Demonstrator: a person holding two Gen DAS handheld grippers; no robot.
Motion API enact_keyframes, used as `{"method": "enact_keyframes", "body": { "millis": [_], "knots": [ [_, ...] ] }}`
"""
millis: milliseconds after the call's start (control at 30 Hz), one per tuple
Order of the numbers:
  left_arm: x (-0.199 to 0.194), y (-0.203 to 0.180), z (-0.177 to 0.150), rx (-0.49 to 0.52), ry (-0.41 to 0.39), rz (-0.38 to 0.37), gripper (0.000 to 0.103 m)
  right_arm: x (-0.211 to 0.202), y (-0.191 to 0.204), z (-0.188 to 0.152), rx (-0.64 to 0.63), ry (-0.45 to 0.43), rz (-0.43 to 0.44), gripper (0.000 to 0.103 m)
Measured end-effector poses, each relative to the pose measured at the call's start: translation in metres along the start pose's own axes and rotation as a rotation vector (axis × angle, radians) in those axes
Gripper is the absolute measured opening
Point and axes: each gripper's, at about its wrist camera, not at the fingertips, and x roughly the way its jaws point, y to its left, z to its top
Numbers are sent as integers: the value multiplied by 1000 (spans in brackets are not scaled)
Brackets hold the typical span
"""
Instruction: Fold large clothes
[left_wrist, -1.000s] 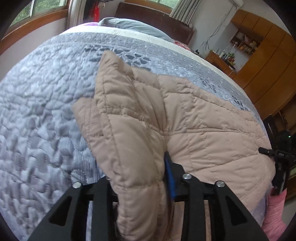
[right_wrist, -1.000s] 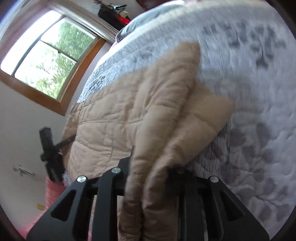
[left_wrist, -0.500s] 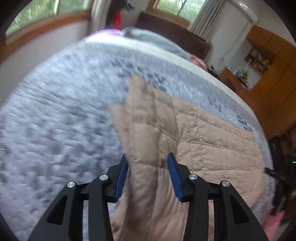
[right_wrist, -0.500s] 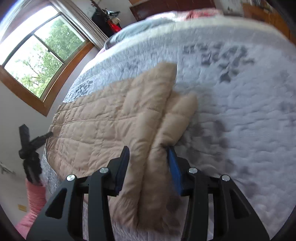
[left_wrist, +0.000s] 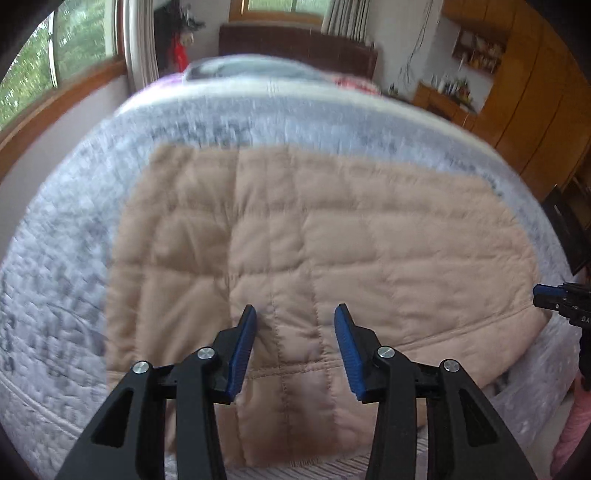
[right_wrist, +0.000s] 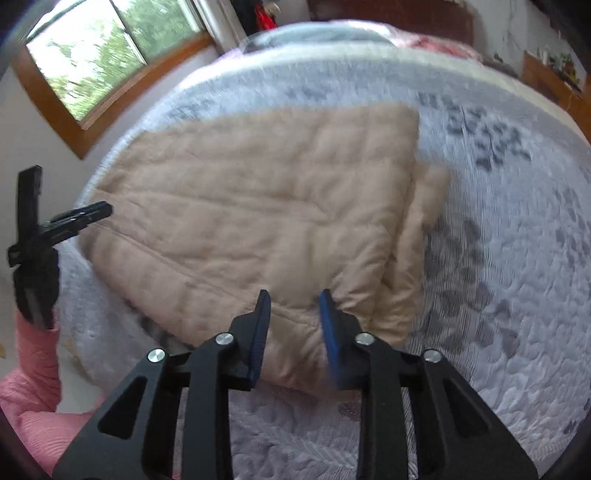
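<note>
Well, from the left wrist view, the tan quilted padded coat (left_wrist: 314, 251) lies spread flat on the pale grey quilted bedspread (left_wrist: 59, 266), reaching down over the near edge of the bed. The left gripper (left_wrist: 294, 314) hangs above the coat's near part with its blue-padded fingers (left_wrist: 242, 350) standing moderately wide, nothing caught between them (the cloth is below, not pinched). At the far right edge the tip of the other gripper pokes in, just beside the coat's right end. A dark wooden headboard (left_wrist: 295, 44) stands at the far end of the bed and orange-brown wooden cabinets (left_wrist: 517, 92) line the right wall.

From the right wrist view, the same coat (right_wrist: 258, 221) shows folded, with a sleeve-like strip tucked along its right side on the bedspread (right_wrist: 517, 258). The right gripper (right_wrist: 294, 295) hovers over the coat's near corner; its jaws are narrow and closing, with no cloth between the pads. The left gripper (right_wrist: 74, 218) sits at the coat's left end, held by a black-gloved hand (right_wrist: 35, 288) with a pink knitted sleeve (right_wrist: 37, 369). A wood-framed window (right_wrist: 110, 62) shows upper left.
</note>
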Motion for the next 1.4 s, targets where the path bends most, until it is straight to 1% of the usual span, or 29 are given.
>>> {"method": "enact_keyframes", "body": {
  "millis": [67, 133, 200, 300, 400, 500, 567, 633, 667, 733, 767, 833, 900, 967, 1067, 1100, 1167, 1200, 1267, 1300, 1333, 1367, 1400],
  "knots": [
    [11, 4, -4, -2, 8, -19, 45, 14, -6, -6, 14, 15, 8, 21],
    [12, 8, -6, -16, 4, -34, 45, 22, -9, -12, 21, -1, 26, 21],
    [10, 9, -6, -29, 1, -38, 45, 21, -11, -12, 32, -7, 37, 21],
    [-3, 12, -9, -63, -9, -15, 44, 11, -12, -9, 46, -6, 52, 23],
    [-35, 22, -21, -140, -60, -25, 44, -12, -12, -10, 51, -34, 68, 24],
    [-64, 38, -43, -236, -91, -26, 50, -37, -15, -12, 52, -73, 40, 26],
    [-77, 52, -65, -315, -102, -21, 51, -44, -17, -14, 44, -65, 38, 26],
    [-82, 66, -87, -410, -105, -30, 53, -41, -20, -17, 48, -38, 12, 28],
    [-82, 73, -93, -452, -107, -49, 54, -37, -22, -17, 53, -28, 6, 30],
    [-79, 86, -106, -537, -118, -118, 57, -28, -26, -18, 60, -3, 9, 30],
    [-74, 93, -112, -588, -123, -156, 57, -24, -26, -19, 62, 4, 9, 30],
    [-64, 101, -116, -648, -121, -190, 58, -14, -28, -21, 70, 24, 1, 29],
    [-55, 104, -113, -673, -123, -218, 58, -7, -30, -22, 68, 32, -7, 28],
    [-47, 106, -109, -691, -138, -224, 59, -4, -31, -24, 74, 36, -3, 28],
    [-32, 115, -101, -754, -150, -227, 61, -1, -34, -25, 82, 36, 9, 28],
    [-24, 120, -99, -794, -149, -249, 62, 0, -34, -25, 82, 37, 11, 28],
    [-16, 126, -95, -820, -158, -266, 62, 1, -34, -25, 78, 42, 9, 28],
    [-13, 127, -92, -825, -162, -267, 59, 1, -35, -24, 76, 45, 8, 28],
    [-10, 126, -87, -825, -169, -271, 40, 3, -35, -22, 78, 54, 9, 29],
    [-11, 126, -88, -830, -179, -283, 34, 4, -36, -21, 80, 59, 10, 29],
    [-12, 125, -88, -837, -193, -296, 24, 5, -37, -20, 81, 63, 12, 29],
    [-16, 124, -90, -842, -212, -314, 20, 5, -37, -20, 81, 66, 12, 29],
    [-19, 123, -91, -838, -223, -318, 20, 5, -38, -20, 82, 69, 12, 29]
  ]
}}
